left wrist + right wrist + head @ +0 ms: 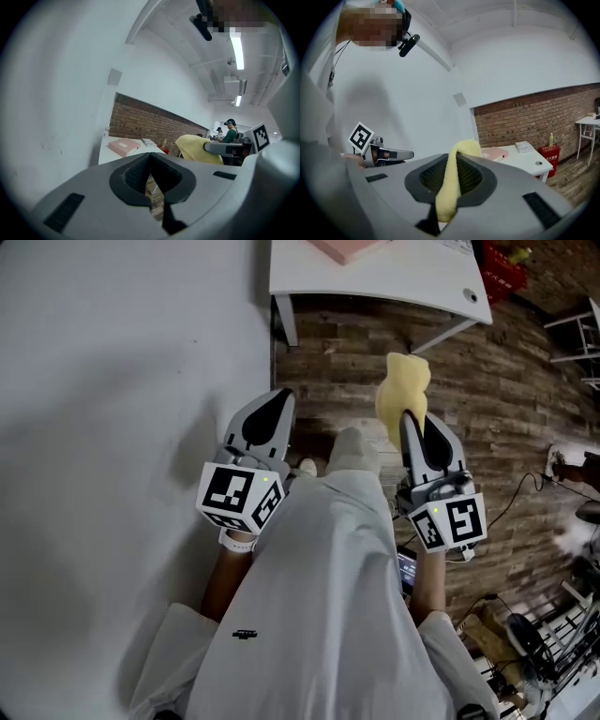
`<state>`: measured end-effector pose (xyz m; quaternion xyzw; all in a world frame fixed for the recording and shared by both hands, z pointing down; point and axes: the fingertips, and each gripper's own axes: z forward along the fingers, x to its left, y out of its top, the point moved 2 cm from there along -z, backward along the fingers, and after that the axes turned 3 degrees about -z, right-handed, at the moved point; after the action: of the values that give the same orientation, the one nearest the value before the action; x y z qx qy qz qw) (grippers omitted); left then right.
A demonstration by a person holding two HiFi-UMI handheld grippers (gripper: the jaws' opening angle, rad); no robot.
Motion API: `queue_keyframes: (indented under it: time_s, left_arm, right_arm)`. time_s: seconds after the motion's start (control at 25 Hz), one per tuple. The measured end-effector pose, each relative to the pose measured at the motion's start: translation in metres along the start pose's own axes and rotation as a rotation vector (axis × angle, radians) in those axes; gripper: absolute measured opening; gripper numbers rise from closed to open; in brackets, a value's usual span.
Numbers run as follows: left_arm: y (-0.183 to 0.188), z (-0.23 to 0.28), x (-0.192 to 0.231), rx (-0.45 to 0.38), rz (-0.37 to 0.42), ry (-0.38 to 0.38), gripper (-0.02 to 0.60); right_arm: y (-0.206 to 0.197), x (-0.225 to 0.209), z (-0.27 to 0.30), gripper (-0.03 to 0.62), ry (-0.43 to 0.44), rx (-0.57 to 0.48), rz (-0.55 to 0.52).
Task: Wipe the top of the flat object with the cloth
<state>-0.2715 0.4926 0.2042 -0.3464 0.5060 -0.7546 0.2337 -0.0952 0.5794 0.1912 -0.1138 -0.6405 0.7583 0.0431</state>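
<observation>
A yellow cloth (403,385) sticks up from my right gripper (410,418), which is shut on it; in the right gripper view the cloth (450,183) runs as a folded strip between the jaws. My left gripper (270,404) is shut with nothing in it and is held level with the right one, in front of the person's white clothing. The flat pink object (342,247) lies on a white table (412,282) well ahead of both grippers. It also shows in the left gripper view (123,146) and in the right gripper view (494,153).
A white wall (112,427) runs along the left. Wooden floor (506,399) lies between me and the table. A red crate (502,263) stands behind the table, with cables and equipment (534,634) at the lower right. People (229,131) stand in the distance.
</observation>
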Motion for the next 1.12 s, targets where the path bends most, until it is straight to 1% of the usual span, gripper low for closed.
queue_keyframes:
  time_s: [0.08,0.16,0.24,0.36,0.44,0.56,0.68,0.8,0.88,1.0,1.12]
  left_arm:
    - [-0.001,-0.002,0.001,0.005,-0.008,0.010,0.018]
    - [0.003,0.005,0.004,0.024,0.008,0.017,0.018]
    - [0.005,0.019,0.012,0.040,0.016,0.026,0.018]
    - [0.006,0.051,0.033,0.066,0.012,0.047,0.018]
    - [0.012,0.083,0.048,0.089,0.025,0.058,0.018]
    - [0.024,0.138,0.065,0.125,0.023,0.072,0.018]
    - [0.045,0.183,0.070,0.128,0.010,0.083,0.018]
    - [0.068,0.235,0.075,0.124,0.010,0.100,0.018]
    - [0.081,0.264,0.078,0.115,0.004,0.120,0.018]
    - [0.099,0.301,0.085,0.110,0.002,0.155,0.018]
    - [0.109,0.332,0.091,0.122,0.013,0.171,0.018]
  right_arm:
    - [0.002,0.000,0.002,0.049,0.017,-0.007,0.004]
    - [0.006,-0.008,0.013,0.049,0.026,-0.011,0.018]
    - [0.008,-0.022,0.032,0.049,0.037,-0.015,0.029]
    - [0.001,-0.046,0.070,0.051,0.064,-0.004,0.050]
    - [-0.001,-0.071,0.103,0.051,0.080,0.012,0.057]
    - [0.013,-0.115,0.152,0.051,0.098,0.011,0.048]
    - [0.030,-0.159,0.188,0.051,0.120,0.008,0.045]
    - [0.038,-0.202,0.225,0.049,0.143,0.005,0.035]
    - [0.043,-0.226,0.249,0.049,0.186,0.009,0.043]
    - [0.048,-0.247,0.286,0.048,0.291,0.040,0.069]
    - [0.050,-0.263,0.316,0.048,0.333,0.065,0.047]
